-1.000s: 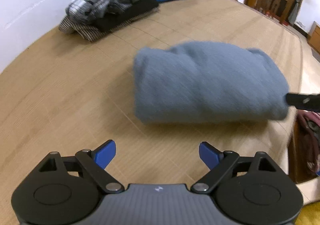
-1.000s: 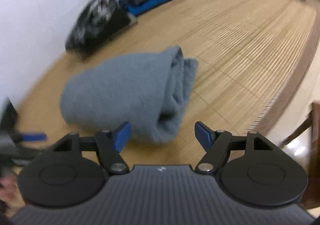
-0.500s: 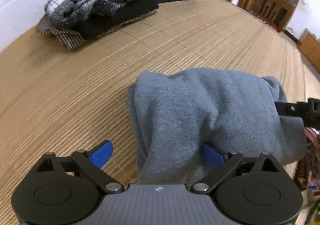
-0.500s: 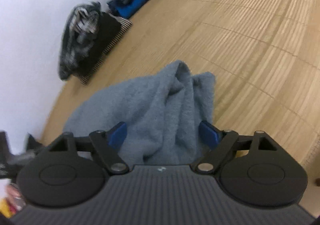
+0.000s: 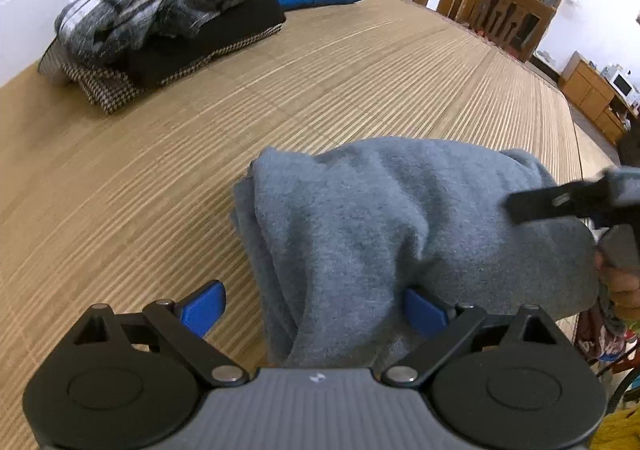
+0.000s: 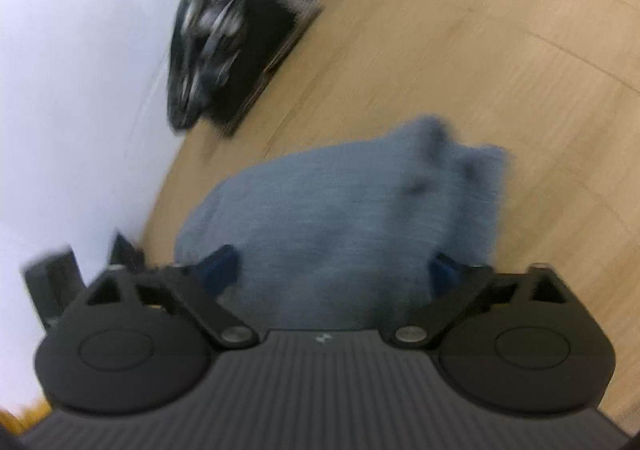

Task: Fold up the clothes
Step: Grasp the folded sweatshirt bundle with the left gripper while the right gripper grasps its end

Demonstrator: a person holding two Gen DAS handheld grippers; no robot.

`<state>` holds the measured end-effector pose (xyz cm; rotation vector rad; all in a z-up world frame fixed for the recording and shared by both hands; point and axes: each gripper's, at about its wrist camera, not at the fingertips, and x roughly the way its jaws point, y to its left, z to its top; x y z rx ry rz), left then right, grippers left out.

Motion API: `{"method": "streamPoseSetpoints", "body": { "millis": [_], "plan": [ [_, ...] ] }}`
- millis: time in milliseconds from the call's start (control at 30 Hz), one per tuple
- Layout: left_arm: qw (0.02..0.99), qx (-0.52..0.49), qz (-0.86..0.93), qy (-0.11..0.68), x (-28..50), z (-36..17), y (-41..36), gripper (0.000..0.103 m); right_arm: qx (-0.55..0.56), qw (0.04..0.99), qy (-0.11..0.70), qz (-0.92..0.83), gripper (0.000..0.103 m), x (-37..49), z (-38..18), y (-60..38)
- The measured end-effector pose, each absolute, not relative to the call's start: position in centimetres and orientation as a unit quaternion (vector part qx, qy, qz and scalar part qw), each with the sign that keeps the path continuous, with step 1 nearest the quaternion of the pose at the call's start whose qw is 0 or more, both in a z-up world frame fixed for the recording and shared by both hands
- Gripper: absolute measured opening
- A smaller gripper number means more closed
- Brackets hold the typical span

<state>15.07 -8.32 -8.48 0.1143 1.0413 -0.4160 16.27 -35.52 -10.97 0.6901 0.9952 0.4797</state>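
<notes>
Your folded grey sweater (image 5: 400, 218) sits mid-desk (image 5: 360, 82): soft, bulky fleece that'll sag. Both hand-held grippers, left (image 5: 312, 308) and right (image 6: 336, 272), gape wide around its ends, right's jaws just opened. Grab thick folded edges.

A fuzzy grey-blue fleece garment (image 5: 400, 218) lies on a matt, ribbed bamboo mat (image 5: 360, 62); the left gripper (image 5: 316, 308) is matt black plastic.

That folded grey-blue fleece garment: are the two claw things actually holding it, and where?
No. Both the left gripper and right gripper are open, one at each end of the grey-blue fleece garment, neither pinching it.
</notes>
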Motion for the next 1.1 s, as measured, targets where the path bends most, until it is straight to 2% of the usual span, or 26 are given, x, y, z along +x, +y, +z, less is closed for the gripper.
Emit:
{"method": "streamPoseSetpoints", "body": {
  "millis": [100, 167, 233, 267, 500, 633, 833, 967, 1100],
  "plan": [
    [0.853, 0.073, -0.194, 0.479, 15.0, -8.3, -8.4, 0.096, 0.213, 0.845, 0.434, 0.228, 0.1, 17.1, -9.8, -31.2],
    [0.857, 0.069, -0.194, 0.473, 14.8, -8.2, -7.8, 0.094, 0.231, 0.846, 0.416, 0.24, 0.074, 17.5, -9.4, -30.9],
    [0.859, 0.06, -0.198, 0.469, 14.6, -8.1, -7.1, 0.094, 0.229, 0.847, 0.403, 0.261, 0.06, 17.5, -8.4, -30.6],
    [0.86, 0.062, -0.199, 0.466, 14.3, -8.1, -7.0, 0.093, 0.221, 0.848, 0.398, 0.269, 0.057, 17.5, -7.9, -30.3],
    [0.868, 0.057, -0.192, 0.455, 13.6, -8.1, -6.8, 0.092, 0.175, 0.858, 0.402, 0.269, 0.057, 17.6, -6.9, -29.2],
    [0.87, 0.061, -0.192, 0.449, 13.4, -8.0, -7.1, 0.093, 0.168, 0.859, 0.421, 0.237, 0.071, 18.3, -6.9, -29.0],
    [0.872, 0.048, -0.198, 0.446, 13.4, -8.2, -6.7, 0.093, 0.18, 0.869, 0.43, 0.166, 0.081, 15.5, -5.6, -31.1],
    [0.87, 0.042, -0.206, 0.445, 13.4, -8.4, -6.4, 0.093, 0.182, 0.889, 0.407, 0.107, 0.081, 12.3, -5.2, -33.4],
    [0.869, 0.044, -0.213, 0.444, 13.5, -8.5, -6.4, 0.093, 0.224, 0.867, 0.435, 0.094, 0.081, 12.1, -6.6, -34.8]
  ]
}}
